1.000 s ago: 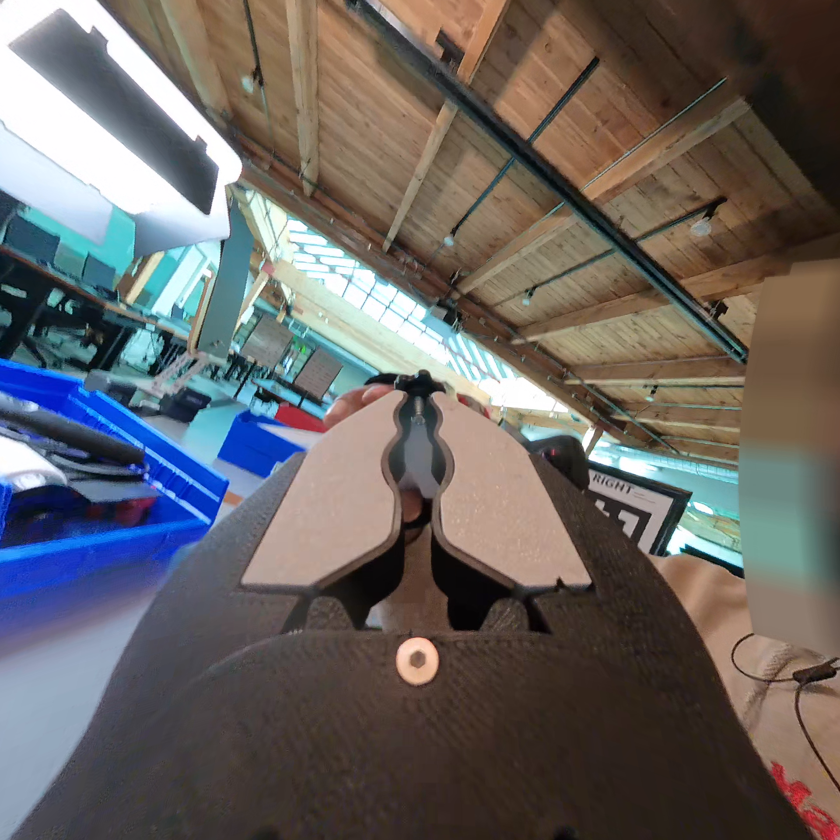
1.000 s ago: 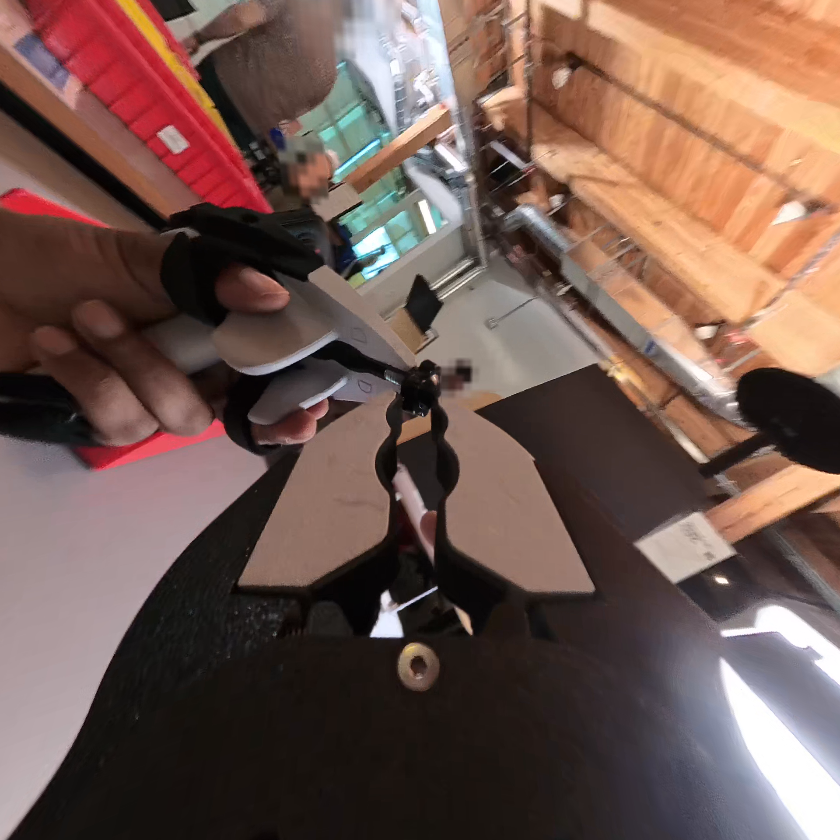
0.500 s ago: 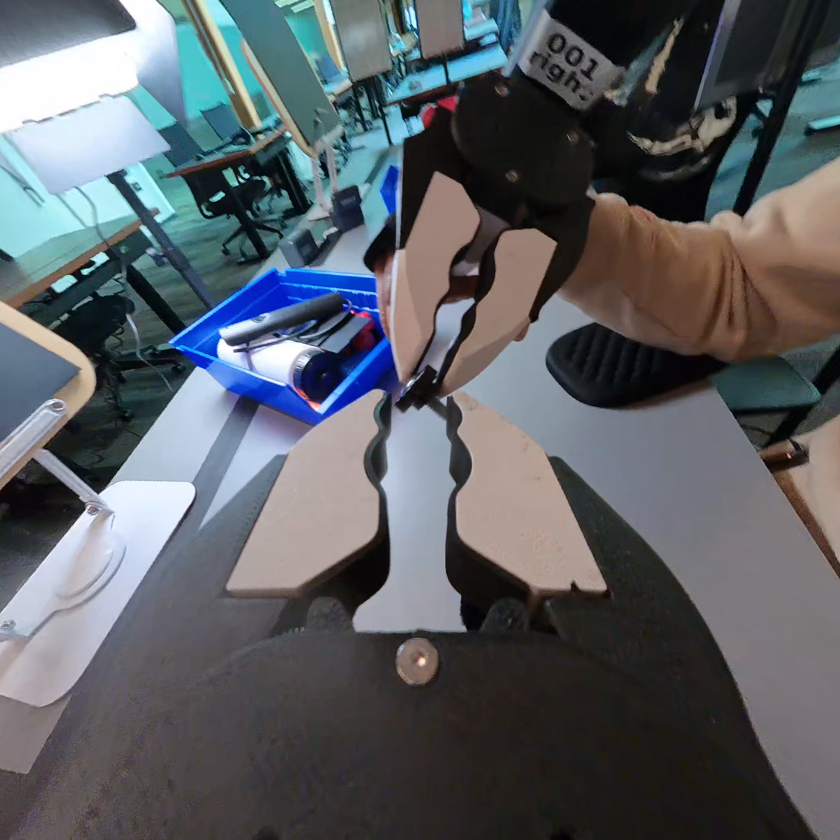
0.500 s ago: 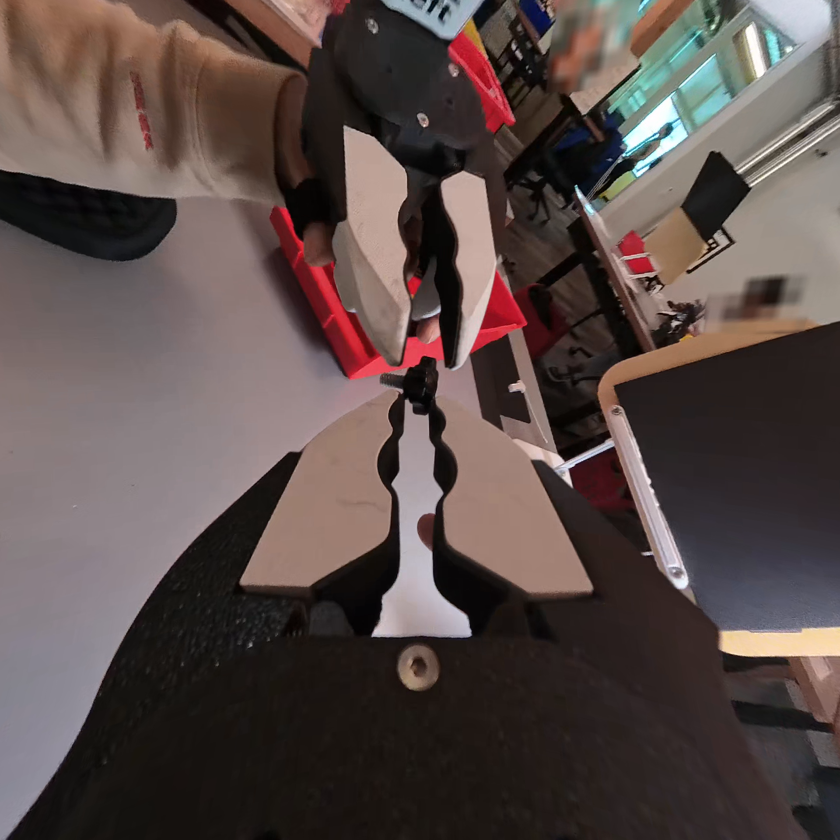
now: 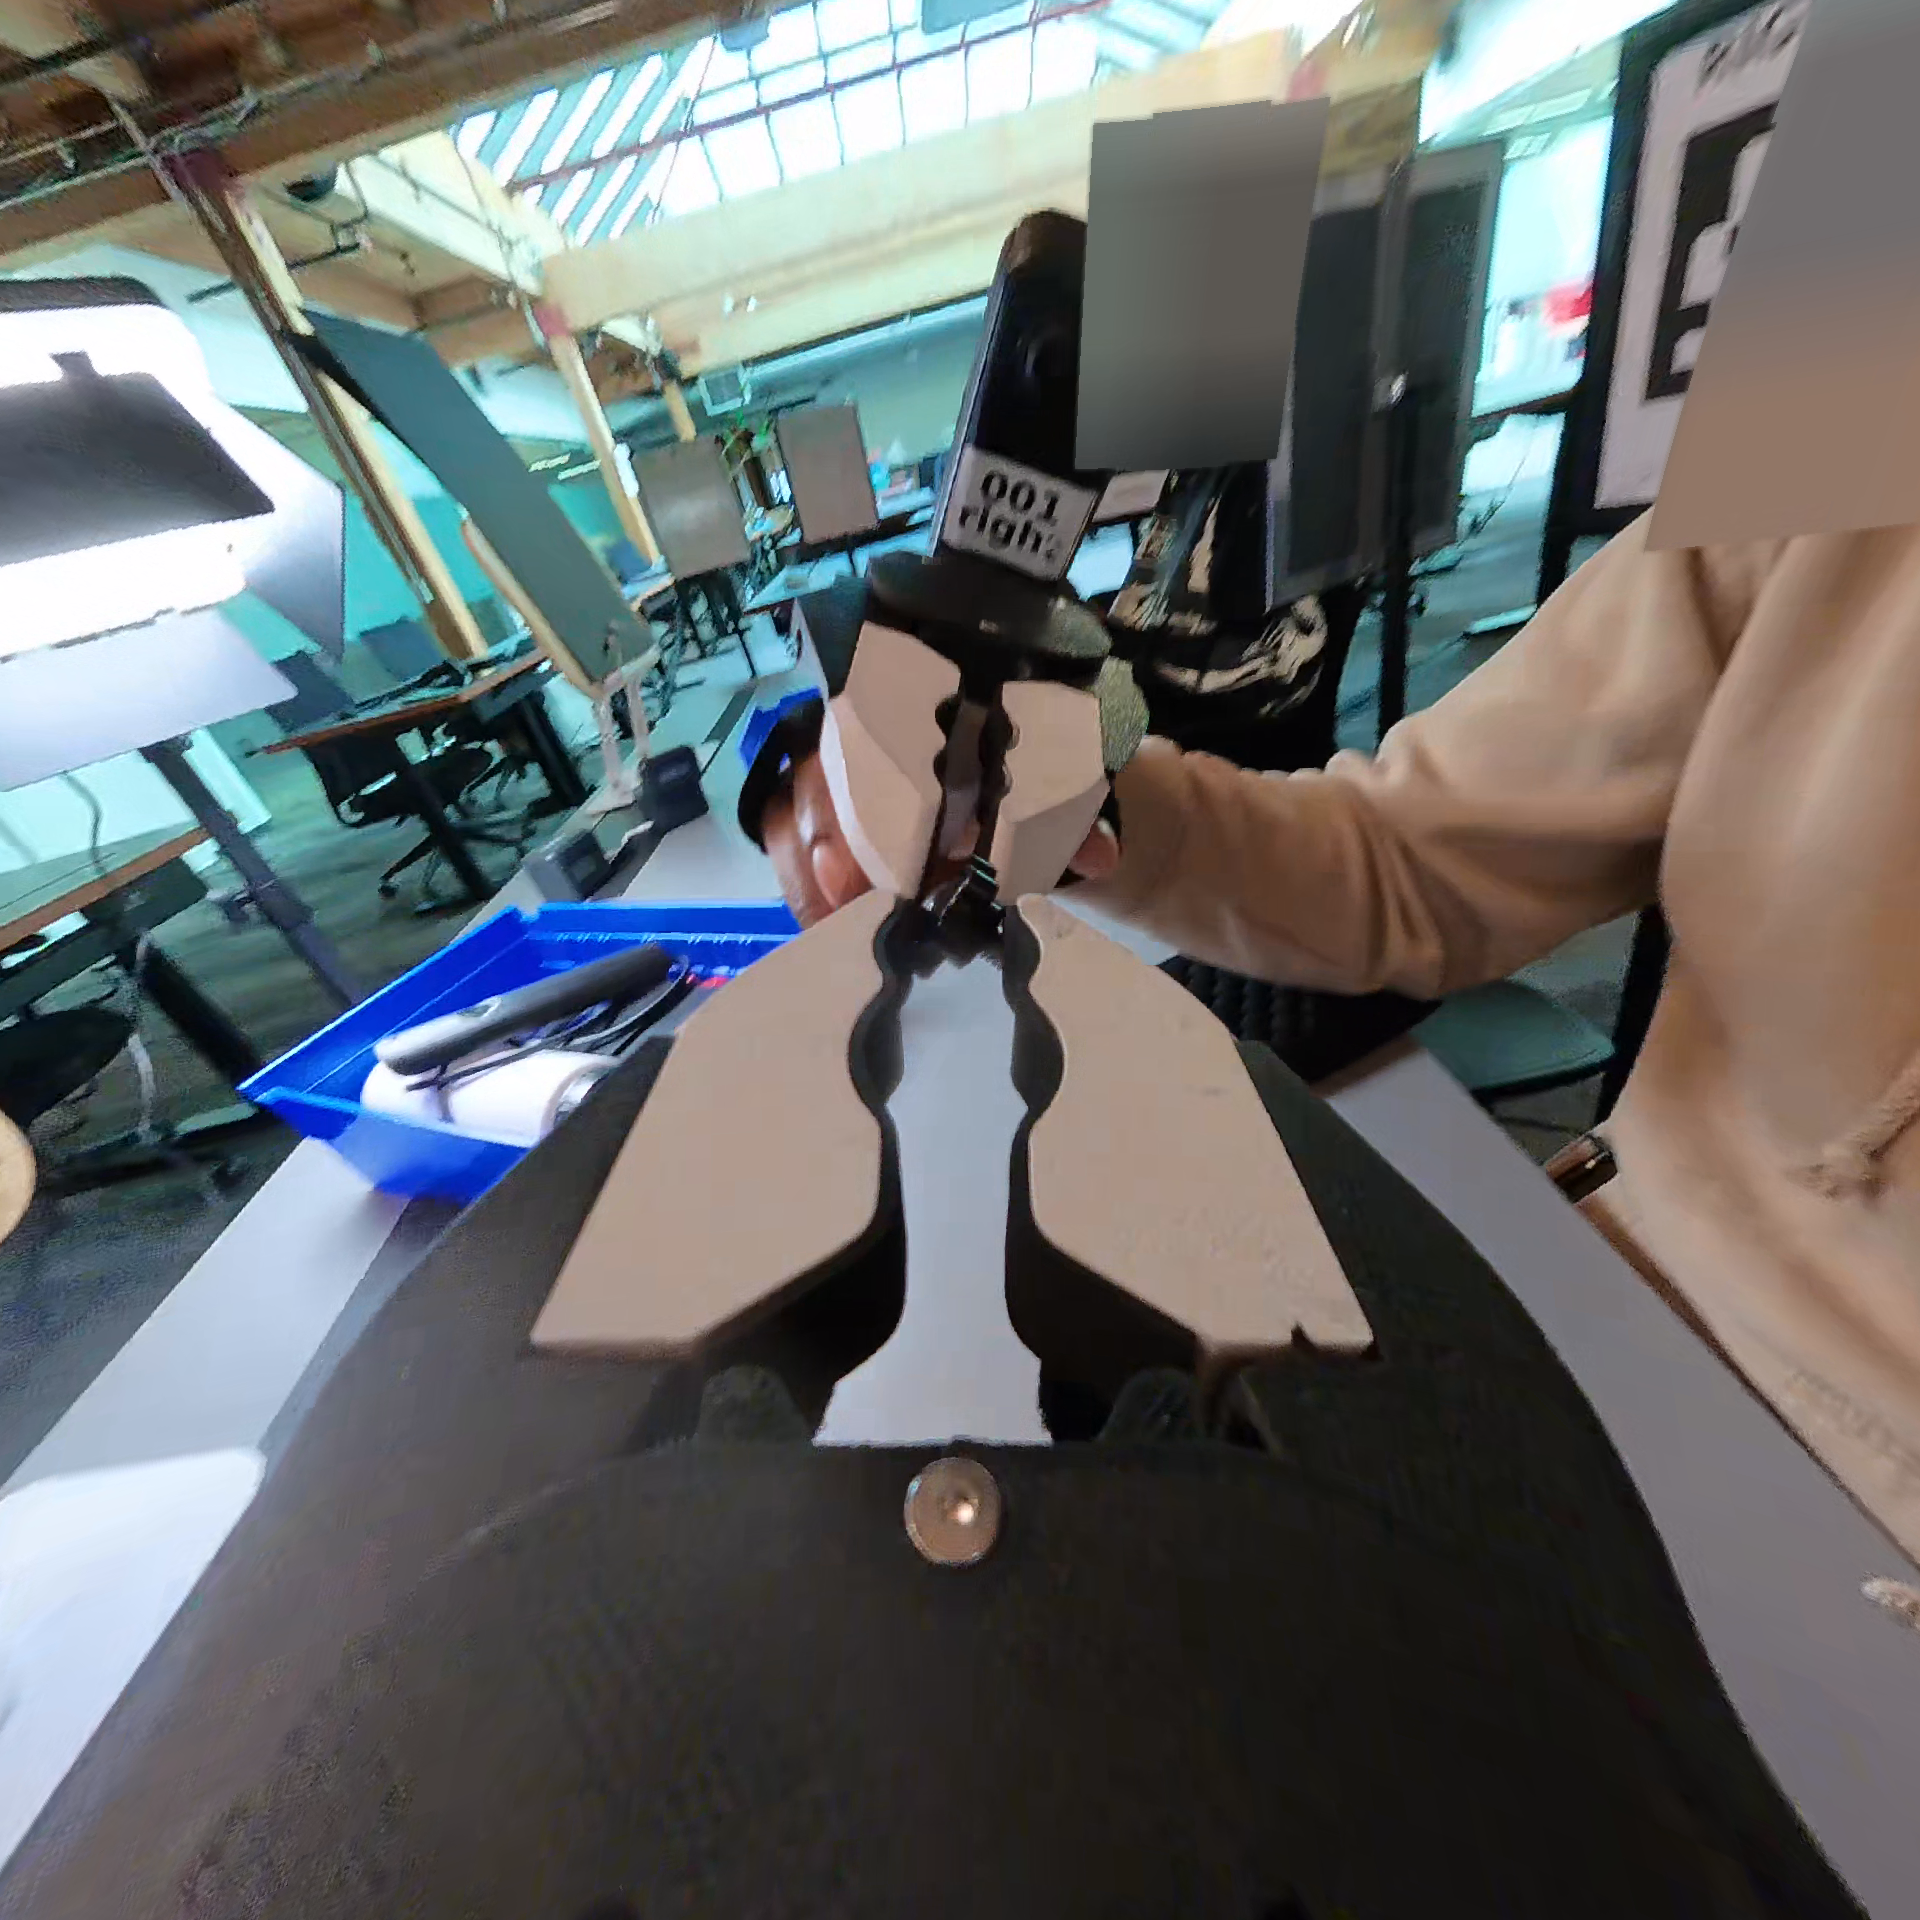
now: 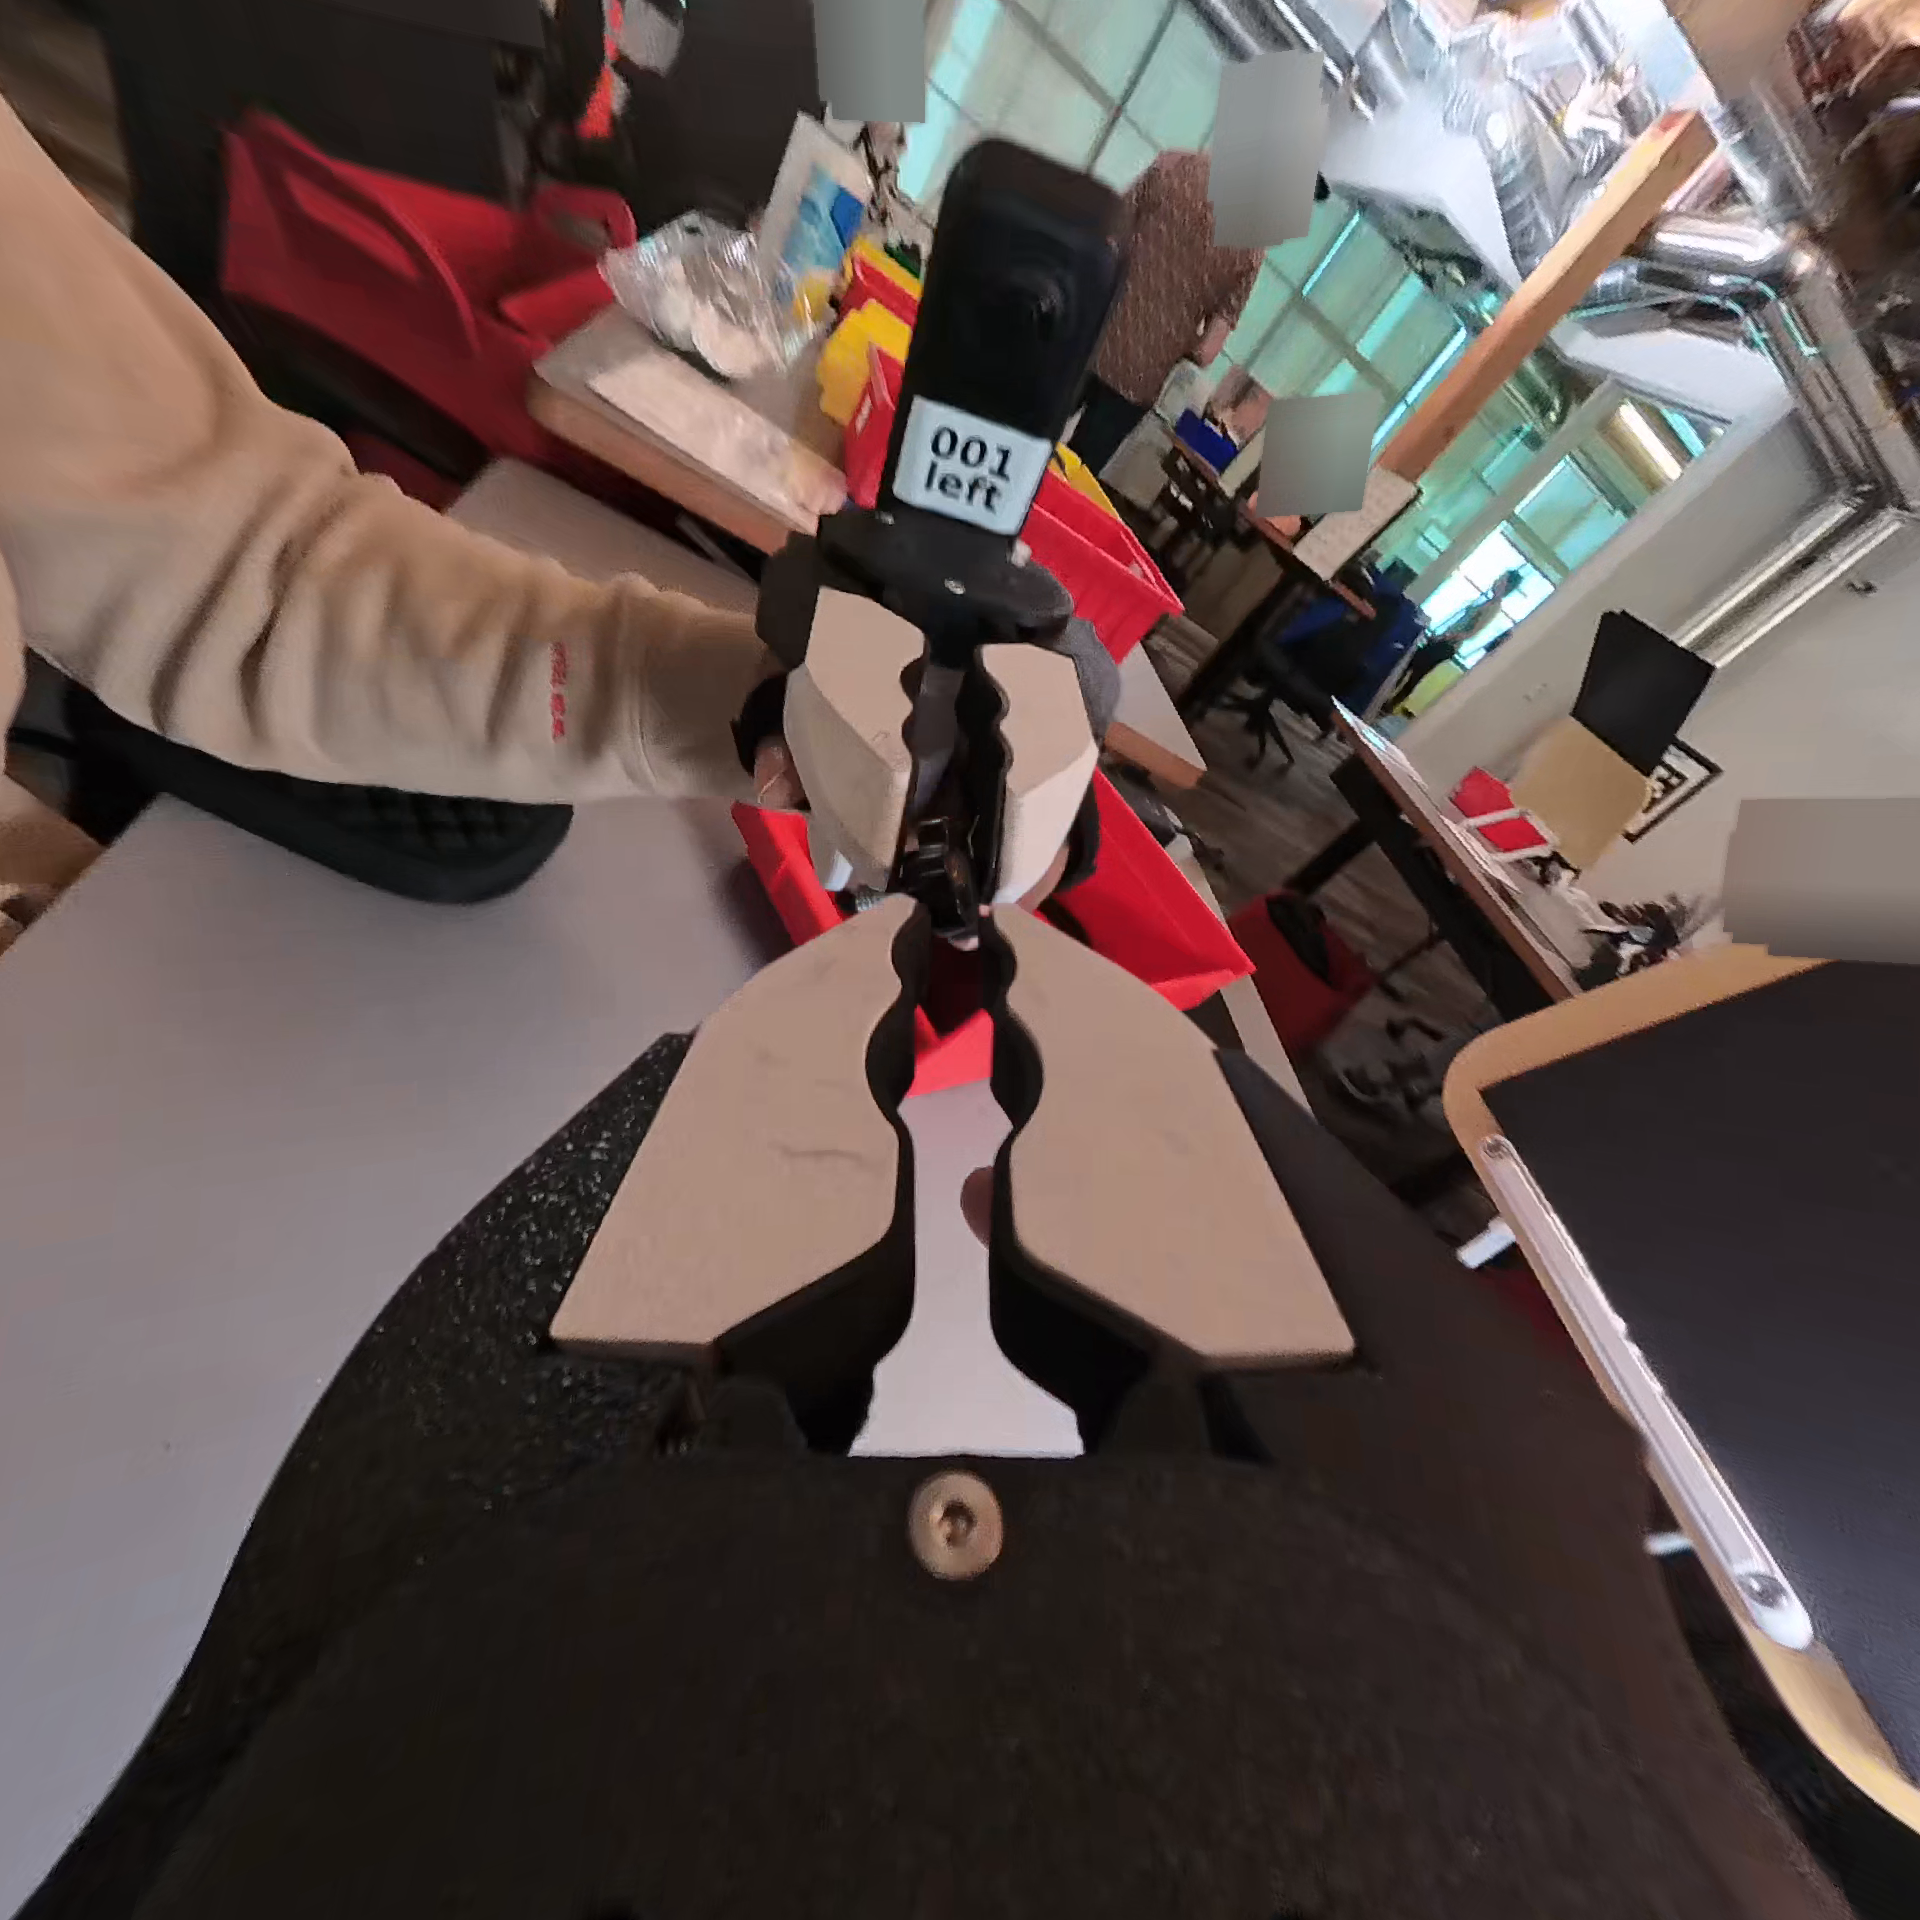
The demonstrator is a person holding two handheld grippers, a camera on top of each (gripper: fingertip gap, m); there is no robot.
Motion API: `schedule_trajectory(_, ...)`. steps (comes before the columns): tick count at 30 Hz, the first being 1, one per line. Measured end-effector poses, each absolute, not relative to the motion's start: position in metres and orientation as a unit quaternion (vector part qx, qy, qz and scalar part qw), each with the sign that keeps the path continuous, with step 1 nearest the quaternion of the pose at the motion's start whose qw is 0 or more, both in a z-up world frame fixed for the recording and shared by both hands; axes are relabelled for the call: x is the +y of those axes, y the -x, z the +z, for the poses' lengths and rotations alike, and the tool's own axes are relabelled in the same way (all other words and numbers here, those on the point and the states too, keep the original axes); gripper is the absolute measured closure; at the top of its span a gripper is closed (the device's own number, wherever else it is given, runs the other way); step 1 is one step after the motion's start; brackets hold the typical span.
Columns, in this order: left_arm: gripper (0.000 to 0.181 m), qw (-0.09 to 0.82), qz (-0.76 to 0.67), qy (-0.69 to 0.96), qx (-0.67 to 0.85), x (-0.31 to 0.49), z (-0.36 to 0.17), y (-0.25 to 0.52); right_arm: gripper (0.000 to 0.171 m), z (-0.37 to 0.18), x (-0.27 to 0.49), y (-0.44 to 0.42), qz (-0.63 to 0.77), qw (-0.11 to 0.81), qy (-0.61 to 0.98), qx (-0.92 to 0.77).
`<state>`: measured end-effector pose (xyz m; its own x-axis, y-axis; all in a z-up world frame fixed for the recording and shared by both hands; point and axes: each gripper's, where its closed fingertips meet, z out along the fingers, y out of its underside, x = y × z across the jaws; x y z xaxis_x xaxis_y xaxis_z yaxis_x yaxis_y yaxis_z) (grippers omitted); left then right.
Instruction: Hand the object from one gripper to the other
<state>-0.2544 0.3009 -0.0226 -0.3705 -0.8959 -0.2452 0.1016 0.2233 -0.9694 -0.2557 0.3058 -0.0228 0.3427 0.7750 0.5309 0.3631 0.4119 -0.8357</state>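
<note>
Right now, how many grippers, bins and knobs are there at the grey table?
Grippers: 2, the left gripper and the right gripper
Bins: 2, the blue bin and the red bin
Knobs: 1, the black knob
Total: 5

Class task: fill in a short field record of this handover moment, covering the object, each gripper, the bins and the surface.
object: small black knob screw, in the air between both grippers' tips
right gripper: shut on the screw
left gripper: open, fingertips flanking the screw
bins: blue plastic bin holding tools; red plastic bin
surface: grey table
</note>
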Motion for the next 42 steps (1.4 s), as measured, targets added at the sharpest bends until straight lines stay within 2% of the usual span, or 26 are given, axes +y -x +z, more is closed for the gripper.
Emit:
schedule_trajectory(6,0.165,0.432,-0.568,0.309,0.628,0.295,-0.021,0.26,0.167,-0.02,0.299,0.262,0.147,0.637,0.503,-0.565)
schedule_trajectory(18,0.168,0.486,-0.356,0.352,0.716,0.308,-0.047,0.256,0.167,-0.046,0.311,0.255,-0.017,0.569,0.554,-0.607)
schedule_trajectory(20,0.168,0.5,-0.384,0.333,0.702,0.305,-0.037,0.257,0.168,-0.038,0.308,0.256,-0.013,0.586,0.543,-0.602)
schedule_trajectory(23,0.168,0.507,-0.492,0.287,0.647,0.293,-0.01,0.266,0.168,-0.012,0.296,0.258,0.064,0.641,0.51,-0.57)
schedule_trajectory(26,0.168,0.484,-0.553,0.26,0.626,0.282,-0.002,0.269,0.151,-0.009,0.29,0.26,0.147,0.644,0.503,-0.558)
schedule_trajectory(29,0.169,0.466,-0.579,0.246,0.622,0.275,-0.003,0.268,0.162,-0.012,0.283,0.272,0.19,0.638,0.486,-0.566)
schedule_trajectory(31,0.168,0.456,-0.581,0.251,0.625,0.276,-0.005,0.269,0.162,-0.013,0.283,0.273,0.184,0.64,0.482,-0.57)
schedule_trajectory(40,0.165,0.456,-0.437,0.341,0.696,0.296,-0.039,0.257,0.161,-0.05,0.305,0.257,0.002,0.555,0.563,-0.612)
schedule_trajectory(42,0.171,0.467,-0.393,0.352,0.71,0.3,-0.049,0.252,0.161,-0.058,0.31,0.258,-0.037,0.537,0.57,-0.621)
